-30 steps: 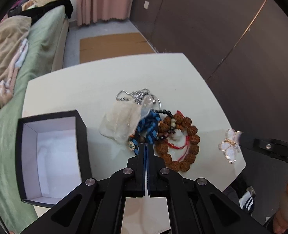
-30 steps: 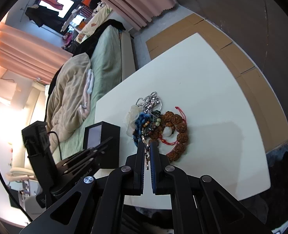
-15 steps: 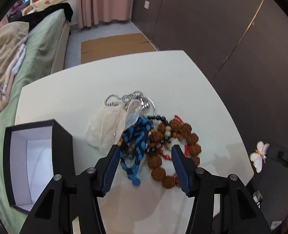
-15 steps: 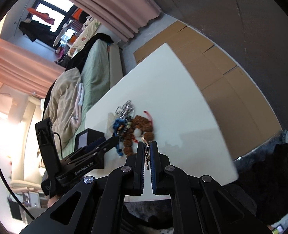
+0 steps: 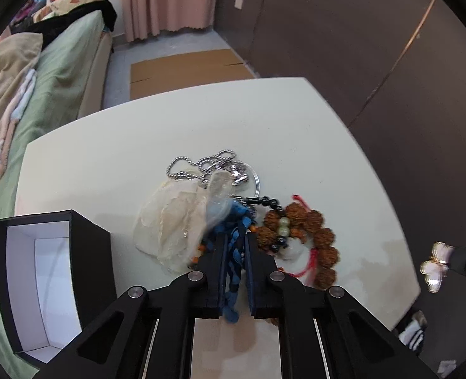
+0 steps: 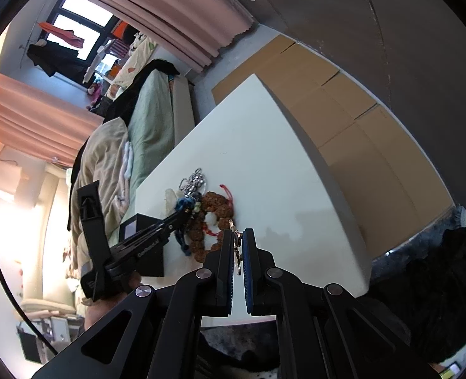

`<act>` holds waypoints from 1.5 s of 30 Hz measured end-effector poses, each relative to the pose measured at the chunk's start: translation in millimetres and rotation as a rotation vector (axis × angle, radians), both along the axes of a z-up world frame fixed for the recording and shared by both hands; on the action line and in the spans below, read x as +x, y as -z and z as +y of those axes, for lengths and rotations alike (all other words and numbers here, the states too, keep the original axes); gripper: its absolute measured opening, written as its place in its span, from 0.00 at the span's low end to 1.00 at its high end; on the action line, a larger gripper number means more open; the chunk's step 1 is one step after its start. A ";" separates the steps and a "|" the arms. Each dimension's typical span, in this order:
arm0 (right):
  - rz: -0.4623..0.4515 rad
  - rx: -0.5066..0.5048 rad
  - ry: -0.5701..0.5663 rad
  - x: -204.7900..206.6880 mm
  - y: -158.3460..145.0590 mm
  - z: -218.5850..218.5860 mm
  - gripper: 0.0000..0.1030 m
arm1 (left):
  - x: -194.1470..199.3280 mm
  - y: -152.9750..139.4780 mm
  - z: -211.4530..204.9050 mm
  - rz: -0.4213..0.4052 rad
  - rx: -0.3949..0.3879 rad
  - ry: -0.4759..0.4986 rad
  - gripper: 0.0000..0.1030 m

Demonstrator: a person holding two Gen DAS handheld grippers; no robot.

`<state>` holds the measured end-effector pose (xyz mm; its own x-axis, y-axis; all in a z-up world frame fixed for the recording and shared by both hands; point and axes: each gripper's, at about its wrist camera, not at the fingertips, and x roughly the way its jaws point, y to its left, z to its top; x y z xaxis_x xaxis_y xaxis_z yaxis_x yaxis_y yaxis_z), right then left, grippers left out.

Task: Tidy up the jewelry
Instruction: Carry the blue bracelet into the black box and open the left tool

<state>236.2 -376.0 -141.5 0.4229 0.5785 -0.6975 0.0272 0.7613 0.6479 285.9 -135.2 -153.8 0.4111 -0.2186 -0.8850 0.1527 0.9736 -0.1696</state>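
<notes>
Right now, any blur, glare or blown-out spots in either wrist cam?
Left wrist view: motion blur smears the blue braided cord and brown beads; the black box stays sharp. Right wrist view: window and left edge blown out, table evenly lit, heavy fisheye bending in both.

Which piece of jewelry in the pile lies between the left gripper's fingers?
The blue braided cord bracelet. The brown bead bracelet and silver ball chain lie outside the closing left gripper.
</notes>
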 end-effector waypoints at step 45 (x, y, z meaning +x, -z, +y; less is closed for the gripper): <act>0.058 -0.057 -0.392 70.0 -4.5 268.6 0.40 | -83.6 -106.7 202.9 -0.226 -0.112 -0.274 0.10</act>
<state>306.2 -107.5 -136.9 0.1370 0.6476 -0.7496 -0.2372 0.7561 0.6099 202.2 67.8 -47.1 0.6499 -0.1636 -0.7422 -0.0649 0.9610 -0.2687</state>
